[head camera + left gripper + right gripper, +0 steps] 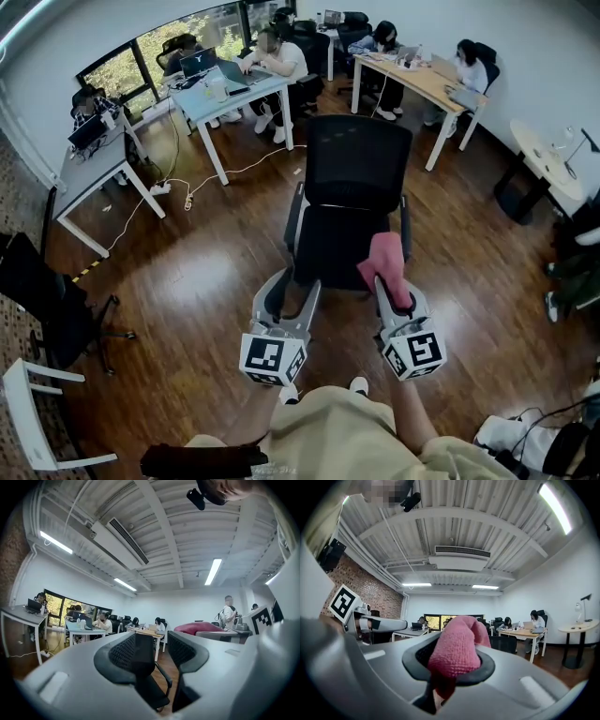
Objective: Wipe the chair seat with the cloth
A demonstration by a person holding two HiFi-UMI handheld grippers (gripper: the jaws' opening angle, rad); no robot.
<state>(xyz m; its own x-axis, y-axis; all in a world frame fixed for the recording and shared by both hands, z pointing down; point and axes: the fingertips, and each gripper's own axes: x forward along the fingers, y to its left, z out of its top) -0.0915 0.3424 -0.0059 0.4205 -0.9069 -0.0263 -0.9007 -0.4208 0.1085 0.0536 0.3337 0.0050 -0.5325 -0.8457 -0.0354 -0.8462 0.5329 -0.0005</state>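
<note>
A black office chair (pixel 330 242) stands on the wood floor in front of me, its mesh back (pixel 357 165) on the far side. My right gripper (pixel 394 287) is shut on a pink cloth (pixel 385 266), which hangs over the seat's right front corner by the armrest. In the right gripper view the cloth (pixel 457 654) bulges out of the shut jaws (pixel 452 663). My left gripper (pixel 292 287) hovers at the seat's left front edge, open and empty. Between its jaws (pixel 151 647) the chair (pixel 140 670) shows. The cloth (pixel 194 628) appears to its right.
Desks with seated people (pixel 240 86) (pixel 422 80) line the far side of the room. A white desk (pixel 94 169) and cables (pixel 187 192) lie to the left. Another black chair (pixel 47 300) and a white chair (pixel 33 412) stand at my near left, a round table (pixel 548 159) at right.
</note>
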